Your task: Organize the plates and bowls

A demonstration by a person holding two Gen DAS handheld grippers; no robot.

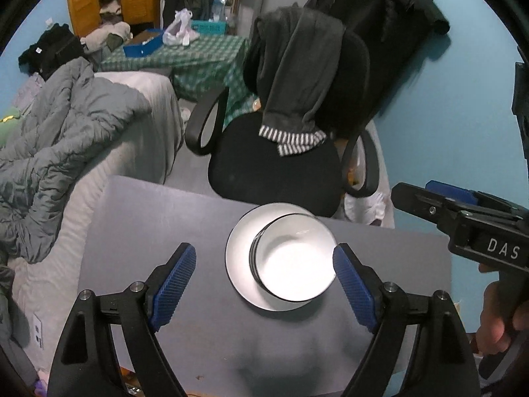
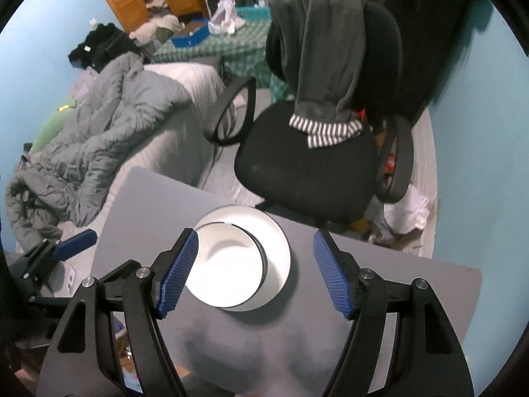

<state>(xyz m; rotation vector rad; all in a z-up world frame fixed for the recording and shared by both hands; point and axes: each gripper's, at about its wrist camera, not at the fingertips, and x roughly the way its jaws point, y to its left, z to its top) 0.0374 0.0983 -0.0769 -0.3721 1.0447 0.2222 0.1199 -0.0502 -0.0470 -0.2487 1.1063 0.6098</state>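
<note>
A stack of white bowls [image 1: 291, 264] with dark rims sits on a white plate [image 1: 239, 258] on the grey table [image 1: 148, 231]. My left gripper [image 1: 264, 264] is open and empty above the table; its right pad [image 1: 350, 278] is beside the bowl rim. In the right wrist view the bowls [image 2: 228, 264] sit on the plate [image 2: 277, 248], and my right gripper [image 2: 256, 254] is open and empty above them, its left pad [image 2: 178, 271] over the bowl's left rim. The right gripper also shows at the right edge of the left wrist view [image 1: 463, 218].
A black office chair [image 1: 281, 152] with dark clothes draped over it stands just beyond the table's far edge. A bed with a grey quilt [image 1: 66, 132] lies to the left. A blue wall [image 1: 446, 115] is on the right.
</note>
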